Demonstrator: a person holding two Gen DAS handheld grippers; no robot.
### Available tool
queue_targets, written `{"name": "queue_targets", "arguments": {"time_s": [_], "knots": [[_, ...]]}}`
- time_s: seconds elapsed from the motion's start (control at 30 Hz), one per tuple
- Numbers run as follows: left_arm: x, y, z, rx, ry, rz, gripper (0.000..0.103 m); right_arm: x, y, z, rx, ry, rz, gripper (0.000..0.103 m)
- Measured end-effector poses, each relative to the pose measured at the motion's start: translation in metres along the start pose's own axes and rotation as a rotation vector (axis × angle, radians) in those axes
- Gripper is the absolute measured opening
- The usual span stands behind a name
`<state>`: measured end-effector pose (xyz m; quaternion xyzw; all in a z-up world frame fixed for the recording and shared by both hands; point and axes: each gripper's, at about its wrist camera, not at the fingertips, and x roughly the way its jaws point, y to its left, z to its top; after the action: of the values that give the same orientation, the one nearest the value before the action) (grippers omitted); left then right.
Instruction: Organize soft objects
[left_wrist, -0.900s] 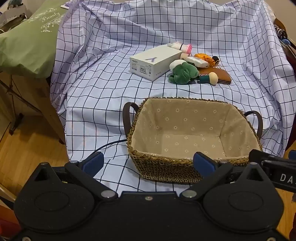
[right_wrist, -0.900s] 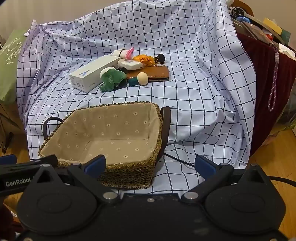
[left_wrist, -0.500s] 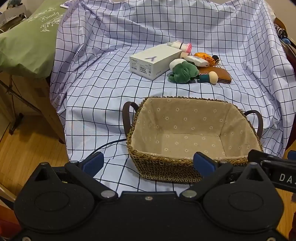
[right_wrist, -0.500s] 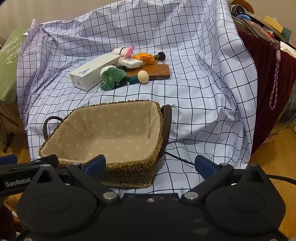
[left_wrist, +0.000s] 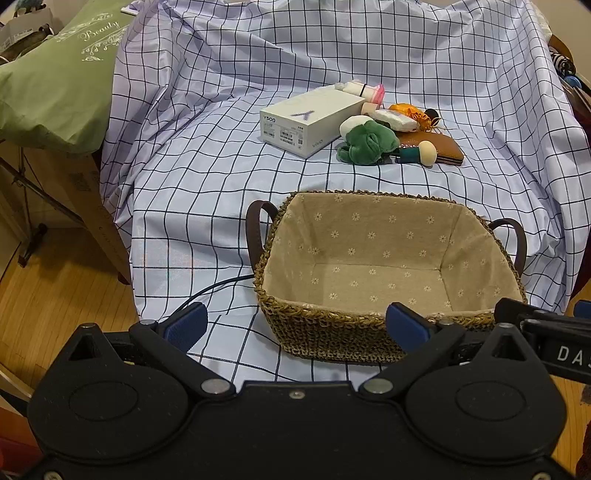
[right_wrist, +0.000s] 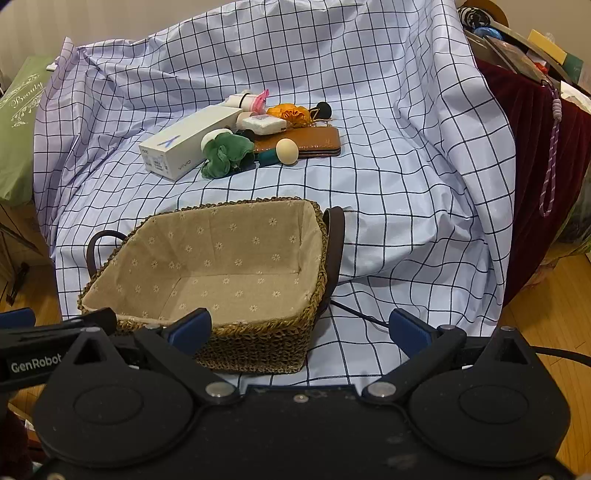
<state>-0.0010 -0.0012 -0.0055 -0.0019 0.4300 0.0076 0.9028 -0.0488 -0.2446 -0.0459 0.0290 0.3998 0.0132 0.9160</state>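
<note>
Beyond both spread jaws, I risk snagging the brown wallet (right_wrist: 312, 142) while pinching the green plush (right_wrist: 225, 153) pressed against it.

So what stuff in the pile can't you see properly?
- Brown wallet, left wrist view: its near edge is hidden behind the green plush and the mushroom toy.
- White round thing, right wrist view: mostly hidden behind the plush.
- Small print on the white box: too small to read.
</note>
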Motion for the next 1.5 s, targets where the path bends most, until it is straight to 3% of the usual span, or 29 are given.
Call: {"name": "queue_targets", "arguments": {"time_s": [1.5], "knots": [[0.0017,0.0012,-0.0084,-0.004,0.011,-0.003,0.1,0.0011,0.0021,-0.0024,0.002,0.012,0.005,0.103]]}}
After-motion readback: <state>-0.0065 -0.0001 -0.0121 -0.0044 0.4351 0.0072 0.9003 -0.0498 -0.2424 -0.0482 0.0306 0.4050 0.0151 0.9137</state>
